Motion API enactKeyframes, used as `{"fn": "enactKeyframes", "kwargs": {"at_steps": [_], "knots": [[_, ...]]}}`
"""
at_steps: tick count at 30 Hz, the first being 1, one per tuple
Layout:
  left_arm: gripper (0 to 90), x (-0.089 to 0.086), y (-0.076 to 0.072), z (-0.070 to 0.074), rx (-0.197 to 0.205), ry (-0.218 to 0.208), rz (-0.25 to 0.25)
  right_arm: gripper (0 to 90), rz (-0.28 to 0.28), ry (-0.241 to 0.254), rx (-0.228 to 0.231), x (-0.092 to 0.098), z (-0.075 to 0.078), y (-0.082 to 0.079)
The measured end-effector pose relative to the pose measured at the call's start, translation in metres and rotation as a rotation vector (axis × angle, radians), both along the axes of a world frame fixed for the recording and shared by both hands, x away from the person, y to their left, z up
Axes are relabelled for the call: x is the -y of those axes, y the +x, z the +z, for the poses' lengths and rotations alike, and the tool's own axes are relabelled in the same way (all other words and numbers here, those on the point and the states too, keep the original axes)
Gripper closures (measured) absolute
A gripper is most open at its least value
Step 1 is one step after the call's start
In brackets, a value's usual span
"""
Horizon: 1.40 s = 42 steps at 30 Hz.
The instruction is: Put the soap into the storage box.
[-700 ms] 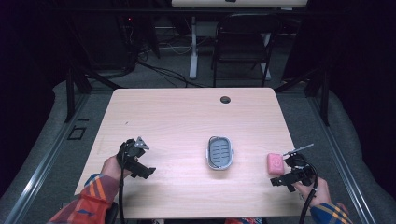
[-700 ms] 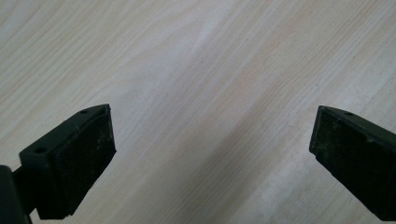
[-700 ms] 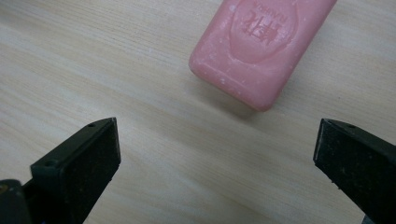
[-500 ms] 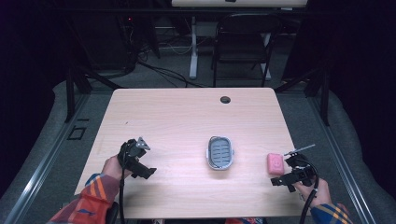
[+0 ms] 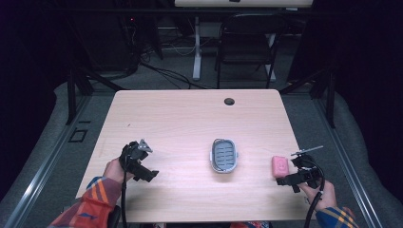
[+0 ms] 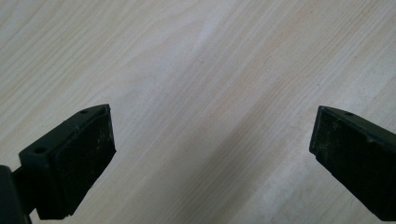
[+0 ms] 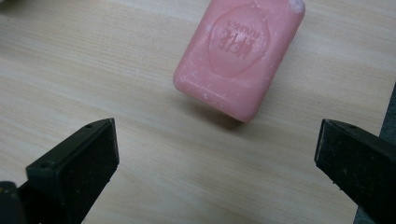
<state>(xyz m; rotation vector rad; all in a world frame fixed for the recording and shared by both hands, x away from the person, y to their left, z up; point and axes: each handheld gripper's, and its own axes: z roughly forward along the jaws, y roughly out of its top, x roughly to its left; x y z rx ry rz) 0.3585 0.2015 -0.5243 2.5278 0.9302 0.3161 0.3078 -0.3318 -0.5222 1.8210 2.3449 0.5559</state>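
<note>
**Both tools spread wide, pink soap just ahead of the right one**

While the left tool (image 5: pixel 139 164) hovers over the near left part of the worktop (image 5: pixel 190 118), its jaws stand wide apart, and the left gripper view has nothing but bare pale wood grain between them. A hand (image 5: pixel 114 170) in a plaid orange and blue sleeve (image 5: pixel 92 199) carries it, with a black cable trailing down toward the near edge.

Further right, close to the middle of the worktop and a little toward the near side, lies a small grey soap dish (image 5: pixel 224 155) with a slatted floor and a pale rim. It sits apart from both tools and nothing is in it.

Right of the dish, near the right edge, a pink bar of soap (image 5: pixel 279 166) lies flat on the wood. In the right gripper view the soap (image 7: pixel 240 53) shows a round stamped emblem on its top face, and it lies just beyond the jaw tips, touching neither.

At the near right corner, the right tool (image 5: pixel 298 172) is just beside the soap, pointing toward it. Its jaws are spread as wide as those of the left tool and grip nothing. The hand (image 5: pixel 319 192) that carries it comes in from the near edge.

A dark round cable hole (image 5: pixel 229 101) sits at the far side of the worktop, and a black chair (image 5: pixel 247 45) stands on the floor beyond it.
</note>
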Motion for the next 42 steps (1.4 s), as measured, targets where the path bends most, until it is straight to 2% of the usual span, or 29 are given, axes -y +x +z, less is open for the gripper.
{"fn": "enactKeyframes", "kwargs": {"at_steps": [6,14,16,23,24,31,33,34,35,42], "knots": [[0.1,0.001,0.000,-0.001,-0.002,0.001,-0.003,0.0,-0.022,-0.006,0.012,-0.001,-0.001,0.002],[0.1,0.001,0.001,-0.001,-0.006,0.005,-0.005,0.0,-0.029,0.013,0.012,-0.010,-0.001,0.010],[0.1,0.002,0.001,-0.001,-0.006,0.006,-0.007,0.0,-0.044,0.024,0.028,-0.012,-0.001,0.013],[0.1,0.002,0.001,-0.002,-0.010,0.005,-0.004,0.0,-0.079,0.023,0.026,-0.017,-0.002,0.024],[0.1,0.002,0.001,-0.002,-0.010,0.005,-0.004,0.0,-0.091,0.027,0.038,-0.019,-0.002,0.026],[0.1,0.001,0.001,-0.001,-0.003,0.004,-0.006,0.0,-0.076,0.010,0.013,-0.020,-0.003,0.035],[0.1,0.001,0.001,-0.001,-0.002,0.004,-0.007,0.0,-0.094,0.008,0.023,-0.021,-0.006,0.038],[0.1,0.002,0.001,-0.001,-0.003,0.003,-0.007,0.0,-0.085,0.001,0.009,-0.019,-0.006,0.039],[0.1,0.002,0.001,-0.001,-0.003,0.003,-0.008,0.0,-0.101,0.011,0.022,-0.019,-0.007,0.042],[0.1,0.001,0.000,0.000,-0.004,0.004,-0.008,0.0,-0.086,-0.011,-0.004,-0.021,-0.009,0.049]]}}
